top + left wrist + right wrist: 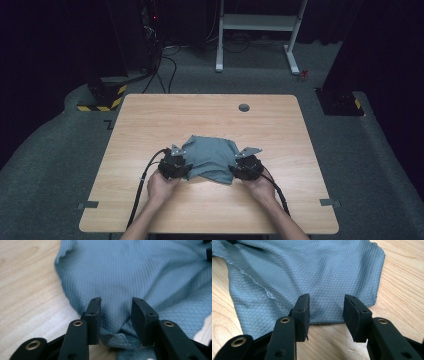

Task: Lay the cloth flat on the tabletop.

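Both grippers, left (116, 308) and right (326, 307), stood spread over the crumpled blue-grey diamond-weave cloth (212, 157) at frame centre, nothing pinched, unfolded yet.

A light wooden table (150, 115) with a round grommet (244, 107) stands on grey carpet (50, 165). Behind it, a white desk frame (257, 25) and loose cables (165, 65) sit in a dark room.

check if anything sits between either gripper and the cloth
Nothing visible does. The left gripper has open jaws over a bunched fold of the blue-grey cloth; the right gripper stands open at its edge.
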Motion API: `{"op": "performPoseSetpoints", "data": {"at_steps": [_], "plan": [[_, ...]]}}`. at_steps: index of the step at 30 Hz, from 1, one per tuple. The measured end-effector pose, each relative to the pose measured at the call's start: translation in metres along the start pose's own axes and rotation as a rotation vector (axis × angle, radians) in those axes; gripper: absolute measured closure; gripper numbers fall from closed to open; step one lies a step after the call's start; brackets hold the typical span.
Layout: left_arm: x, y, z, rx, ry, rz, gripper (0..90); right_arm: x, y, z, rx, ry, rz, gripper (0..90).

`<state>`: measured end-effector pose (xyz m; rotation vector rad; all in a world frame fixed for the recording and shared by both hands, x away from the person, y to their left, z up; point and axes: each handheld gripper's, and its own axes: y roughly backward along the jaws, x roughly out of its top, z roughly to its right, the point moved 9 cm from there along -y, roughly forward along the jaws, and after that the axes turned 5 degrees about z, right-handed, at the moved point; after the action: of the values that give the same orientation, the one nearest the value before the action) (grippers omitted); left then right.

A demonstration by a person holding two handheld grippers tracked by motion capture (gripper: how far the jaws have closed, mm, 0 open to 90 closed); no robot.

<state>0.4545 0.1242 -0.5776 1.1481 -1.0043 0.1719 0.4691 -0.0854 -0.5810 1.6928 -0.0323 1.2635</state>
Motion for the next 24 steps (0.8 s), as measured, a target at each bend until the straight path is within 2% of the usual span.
{"op": "performPoseSetpoints", "data": {"at_steps": [2,3,4,6,7,9,10,12,14,15,16,18,20,23,24], "plan": [[-0.002,0.003,0.003,-0.016,0.002,0.0,62.8,-0.001,0.001,0.0,0.002,-0.002,-0.009,57.2],[-0.004,0.004,0.007,-0.027,0.014,0.0,63.0,-0.002,0.003,0.0,0.0,0.026,-0.017,56.6],[-0.005,0.006,0.008,-0.03,0.006,-0.001,63.0,-0.002,0.003,0.0,0.0,0.026,-0.017,56.6],[-0.008,0.008,0.016,-0.053,0.012,-0.003,63.5,-0.005,0.007,0.001,-0.004,0.069,-0.021,56.5],[-0.009,0.008,0.018,-0.059,0.01,-0.003,63.7,-0.006,0.009,0.003,0.0,0.075,-0.023,56.2],[-0.008,0.009,0.022,-0.066,0.002,-0.003,63.7,-0.009,0.011,0.005,0.025,0.031,-0.033,55.1],[-0.008,0.009,0.023,-0.07,0.013,0.004,63.1,-0.009,0.012,0.008,0.032,0.016,-0.036,55.2],[-0.005,0.009,0.022,-0.06,0.019,0.03,61.2,-0.008,0.014,0.011,0.02,-0.003,-0.035,58.4],[-0.002,0.011,0.016,-0.041,0.036,0.06,57.6,-0.001,0.019,0.019,-0.008,-0.046,0.013,63.8],[-0.001,0.011,0.013,-0.042,0.042,0.061,55.2,0.004,0.021,0.025,-0.027,-0.092,0.037,67.4],[-0.001,0.011,0.011,-0.035,0.039,0.062,52.2,0.008,0.023,0.032,-0.049,-0.113,0.06,70.6],[-0.001,0.011,0.005,-0.006,0.036,0.07,48.7,0.012,0.022,0.04,-0.074,-0.132,0.074,73.7],[-0.001,0.011,0.0,0.01,0.051,0.087,45.8,0.014,0.015,0.046,-0.08,-0.147,0.057,73.8],[0.0,0.009,-0.006,0.038,0.044,0.109,44.4,0.014,0.004,0.046,-0.09,-0.153,0.025,69.7],[0.0,0.007,-0.007,0.044,0.044,0.112,43.5,0.014,-0.005,0.046,-0.1,-0.165,-0.001,68.7]]}}
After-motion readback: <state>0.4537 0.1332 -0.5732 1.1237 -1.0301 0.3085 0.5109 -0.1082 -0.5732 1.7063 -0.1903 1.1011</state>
